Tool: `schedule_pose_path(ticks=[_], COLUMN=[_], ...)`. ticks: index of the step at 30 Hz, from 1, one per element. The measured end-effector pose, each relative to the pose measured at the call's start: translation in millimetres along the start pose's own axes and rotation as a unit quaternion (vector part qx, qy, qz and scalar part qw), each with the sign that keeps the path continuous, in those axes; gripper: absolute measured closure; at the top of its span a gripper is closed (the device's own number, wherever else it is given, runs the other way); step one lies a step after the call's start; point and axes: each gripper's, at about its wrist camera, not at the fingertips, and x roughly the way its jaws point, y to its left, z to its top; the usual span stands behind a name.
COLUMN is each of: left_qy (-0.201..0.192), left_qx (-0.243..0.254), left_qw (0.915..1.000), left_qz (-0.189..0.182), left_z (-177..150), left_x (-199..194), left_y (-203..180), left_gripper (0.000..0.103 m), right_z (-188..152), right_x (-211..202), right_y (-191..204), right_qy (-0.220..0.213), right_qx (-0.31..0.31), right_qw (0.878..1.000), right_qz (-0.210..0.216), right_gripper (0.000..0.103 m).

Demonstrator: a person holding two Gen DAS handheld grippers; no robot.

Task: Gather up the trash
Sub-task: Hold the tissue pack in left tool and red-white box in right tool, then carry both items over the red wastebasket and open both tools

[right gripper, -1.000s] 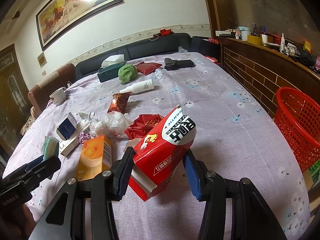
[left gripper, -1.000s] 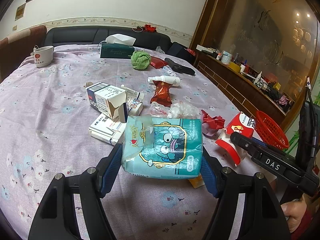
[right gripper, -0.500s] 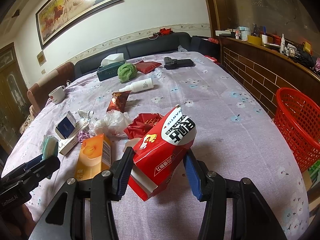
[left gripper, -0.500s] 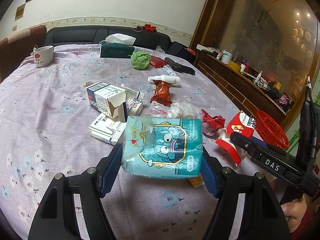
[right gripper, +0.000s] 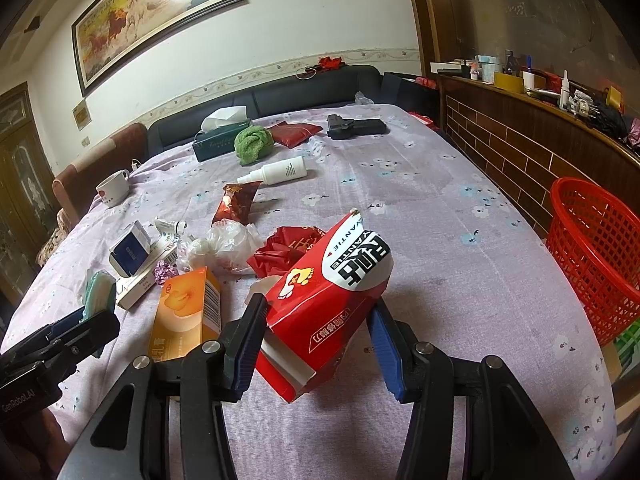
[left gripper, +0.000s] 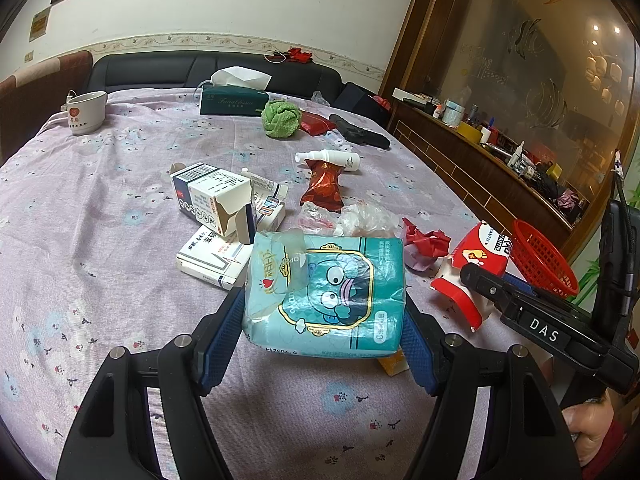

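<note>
My left gripper (left gripper: pixel 322 340) is shut on a teal wet-wipes pack (left gripper: pixel 326 292) and holds it just above the table. My right gripper (right gripper: pixel 316 344) is shut on a red and white carton (right gripper: pixel 324 304), tilted, with its open end toward me; the carton also shows in the left wrist view (left gripper: pixel 472 264). A red mesh basket (right gripper: pixel 596 252) stands beyond the table's right edge. On the table lie an orange box (right gripper: pixel 186 316), crumpled red paper (right gripper: pixel 284 248), a clear plastic bag (right gripper: pixel 228 246), a red snack wrapper (left gripper: pixel 324 186) and white medicine boxes (left gripper: pixel 214 200).
Farther back lie a white spray bottle (right gripper: pixel 280 172), a green cloth ball (right gripper: pixel 254 144), a green tissue box (left gripper: pixel 234 100), a white cup (left gripper: pixel 86 114), a red pouch (right gripper: pixel 292 134) and a black object (right gripper: pixel 354 126). A dark sofa and a wooden cabinet border the table.
Both grippers keep hold of their items. The right gripper with the carton has shifted very slightly; the left view is nearly unchanged.
</note>
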Motion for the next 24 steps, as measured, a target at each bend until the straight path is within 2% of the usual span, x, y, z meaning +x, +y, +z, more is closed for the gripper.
schedule_pose_path(ticks=[8, 12, 14, 19, 24], left_qy=[0.004, 0.008, 0.011, 0.014, 0.040], left_qx=[0.009, 0.030, 0.037, 0.065, 0.102], left_qw=[0.9999, 0.9995, 0.9993, 0.9973, 0.9894], left_qz=[0.007, 0.008, -0.001, -0.034, -0.095], left_z=[-1.6, -3.4, -2.6, 10.9, 33.3], left_x=[1.8, 1.8, 0.7, -0.7, 10.3], left_y=[-3.7, -12.7, -20.2, -56.0, -115.3], left_gripper=[0.032, 0.032, 0.032, 0.032, 0.032], right_z=[0.5, 0.3, 0.1, 8.9, 25.3], right_x=[0.3, -1.6, -9.4, -44.5, -78.8], right_y=[-0.6, -11.4, -21.3, -57.8, -110.7], right_qy=[0.002, 0.024, 0.026, -0.004, -0.043], right_qx=[0.002, 0.021, 0.034, 0.068, 0.111], right_qw=[1.000, 0.999, 0.999, 0.998, 0.993], right_qz=[-0.003, -0.002, 0.007, 0.002, -0.026], right_gripper=[0.048, 0.048, 0.048, 0.048, 0.048])
